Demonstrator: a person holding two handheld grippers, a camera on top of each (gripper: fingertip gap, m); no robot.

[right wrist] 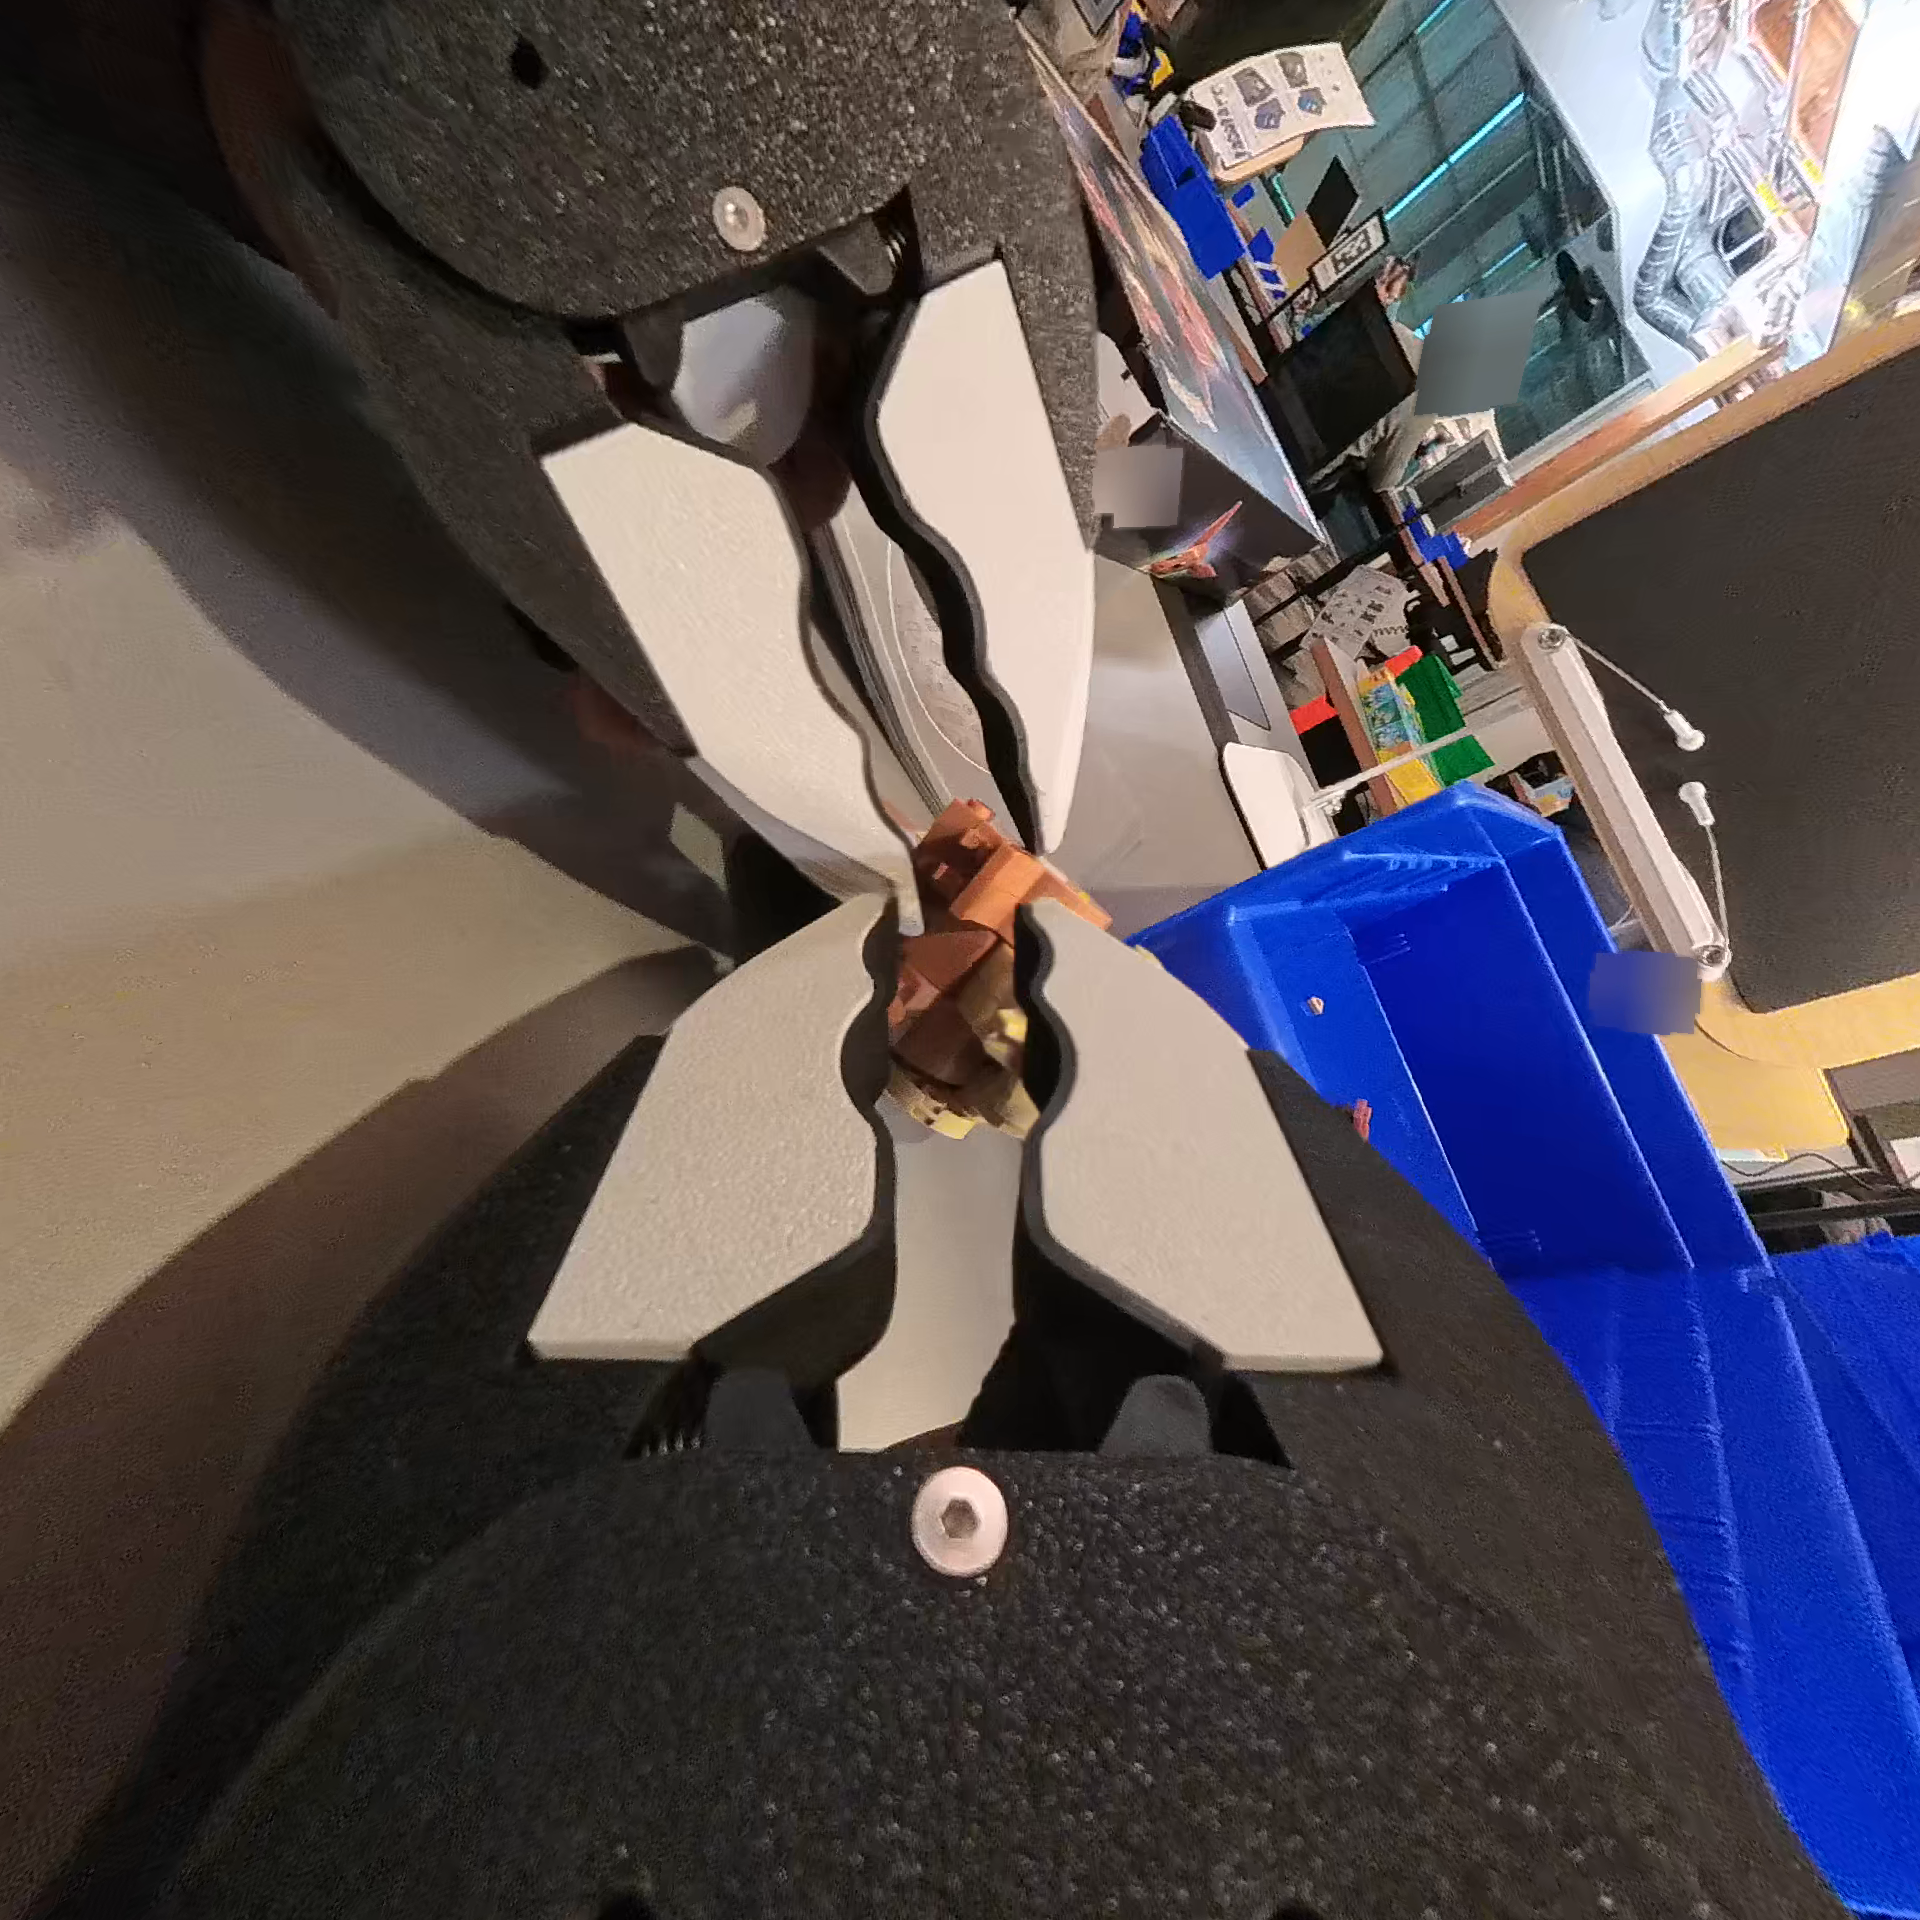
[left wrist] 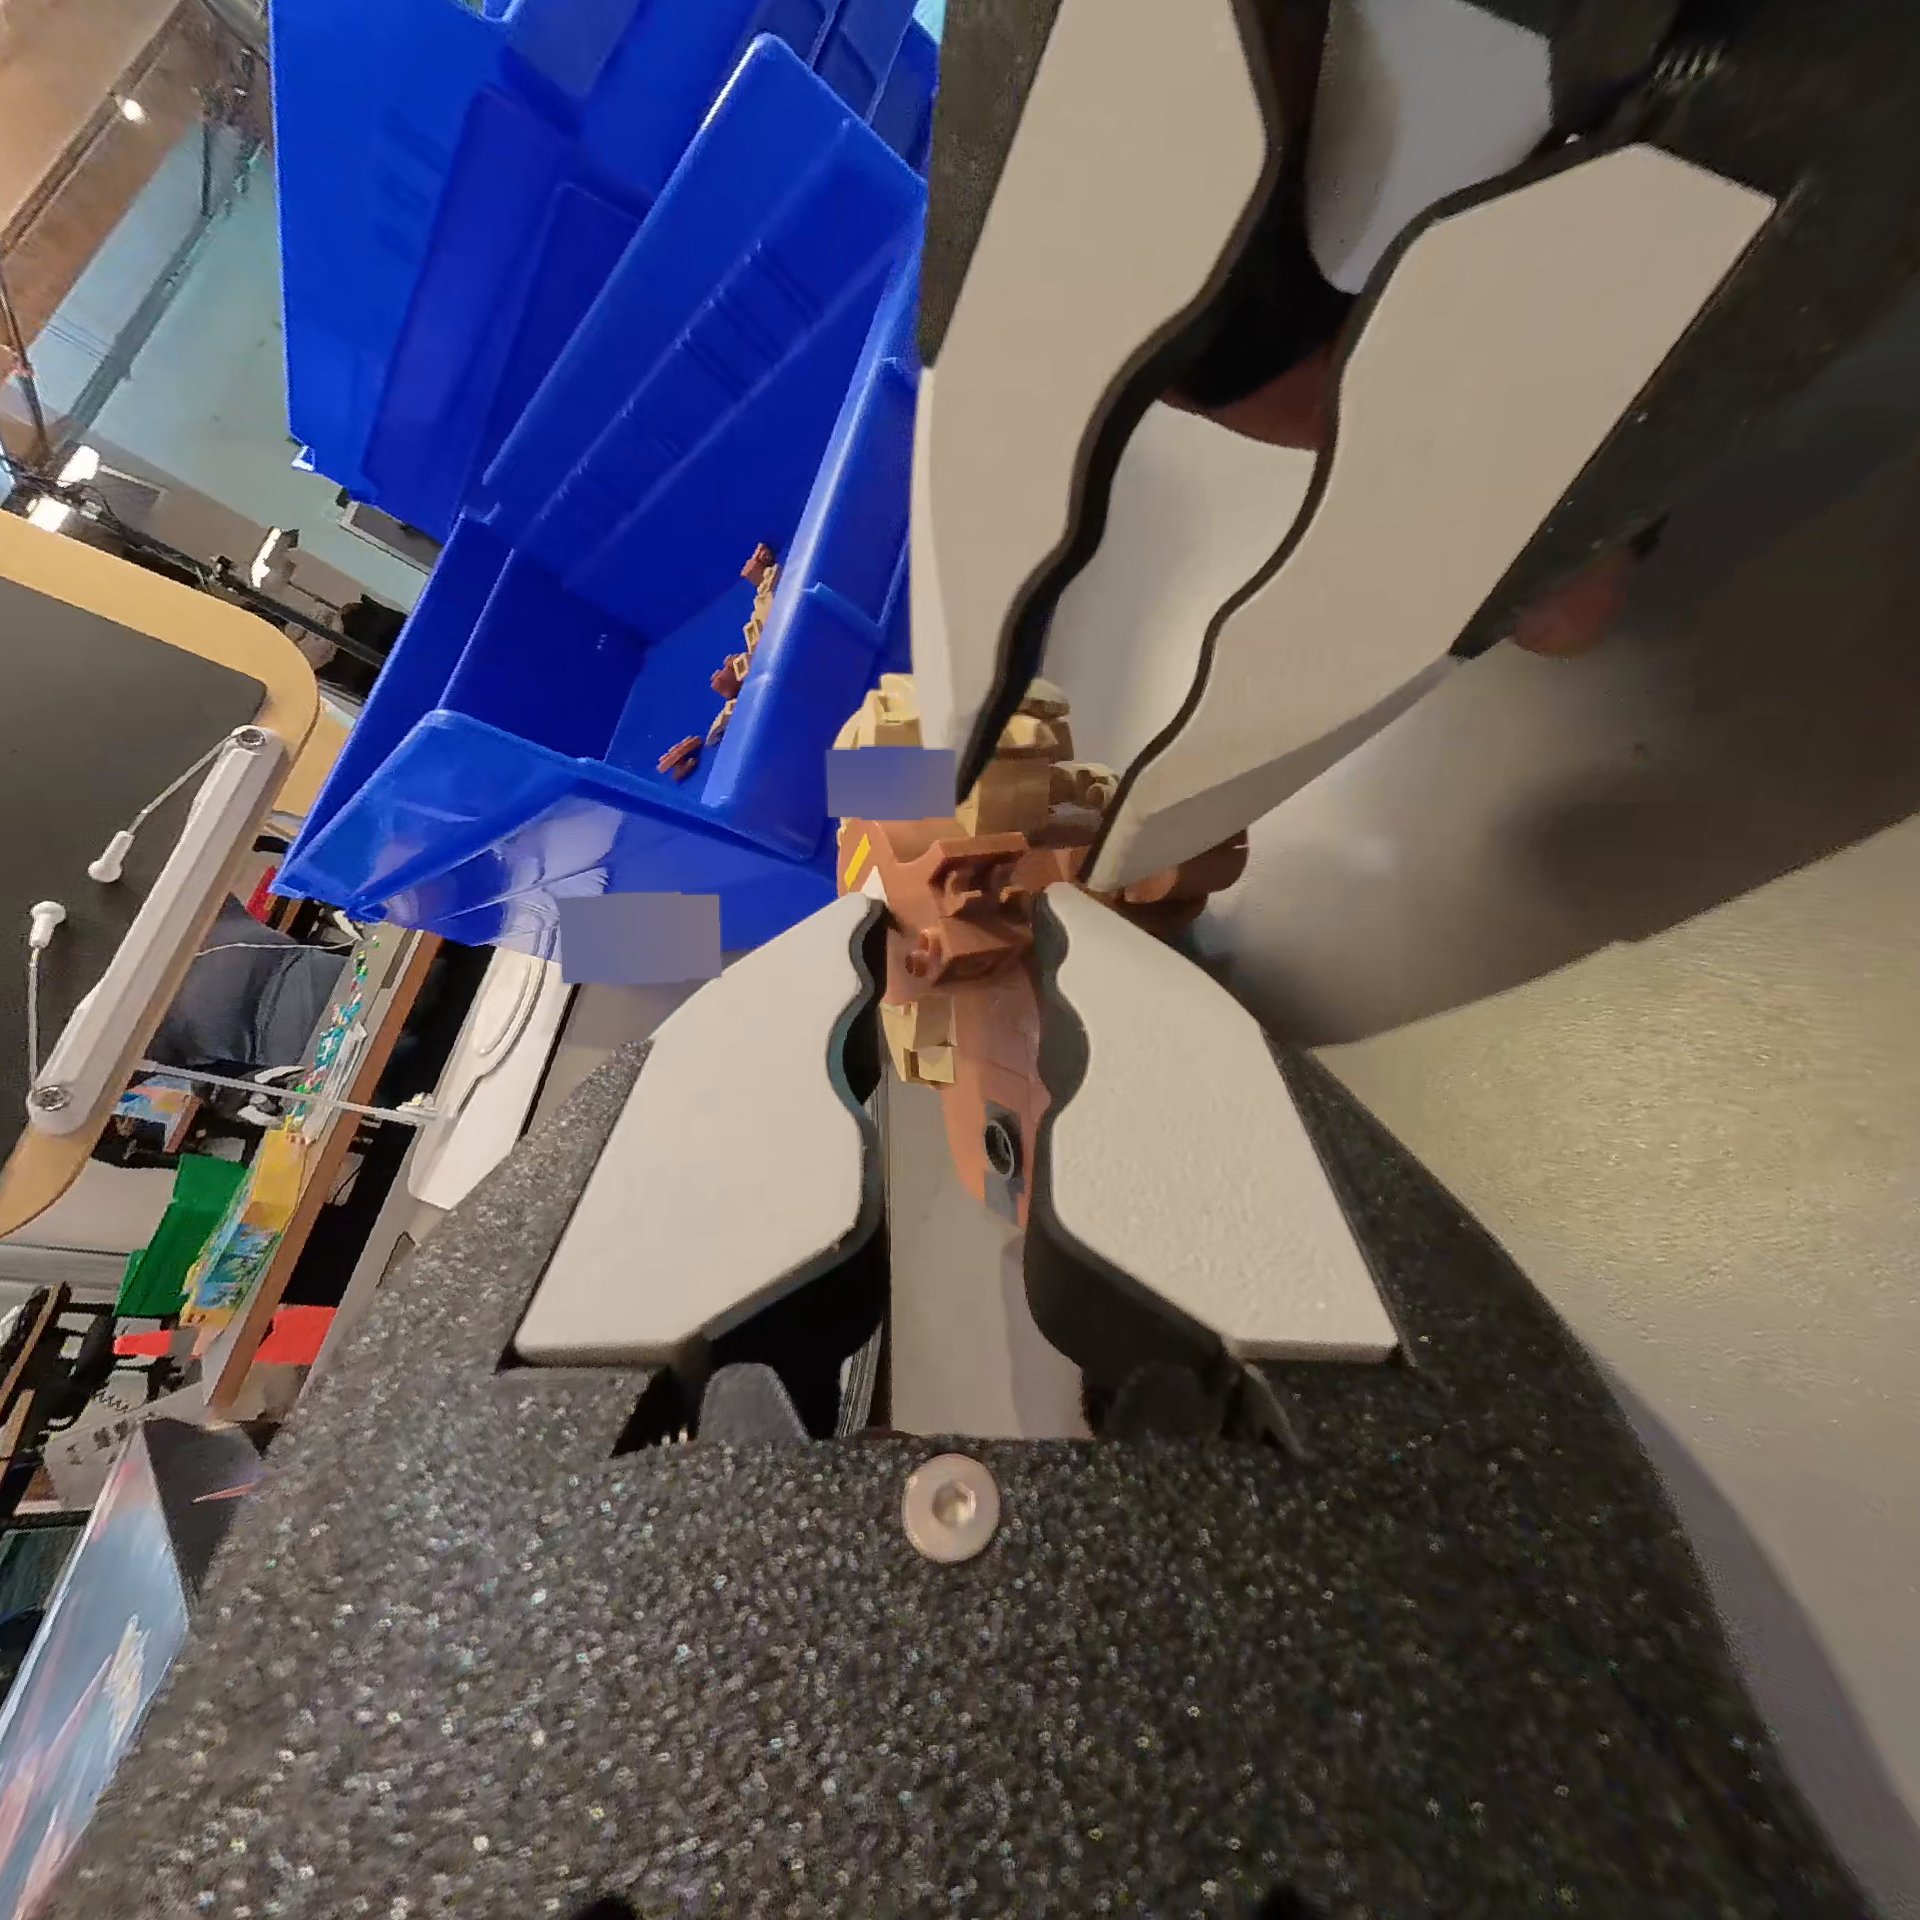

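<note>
The brown and tan brick model (left wrist: 961, 935) is clamped in both your left gripper (left wrist: 956, 920) and right gripper (right wrist: 951, 925) jaws, beside the blue bin (left wrist: 582, 665) whose label is blurred.

- The brick model (left wrist: 961, 935) sits between my left gripper (left wrist: 956, 914) fingers, at twelve o'clock.
- My right gripper (left wrist: 1039, 821) meets it from one o'clock, tip to tip with mine.
- The bin (left wrist: 499, 831) lies at ten o'clock, loose bricks (left wrist: 727, 675) inside.
- The table (left wrist: 1662, 1143) spreads at three o'clock.
</note>
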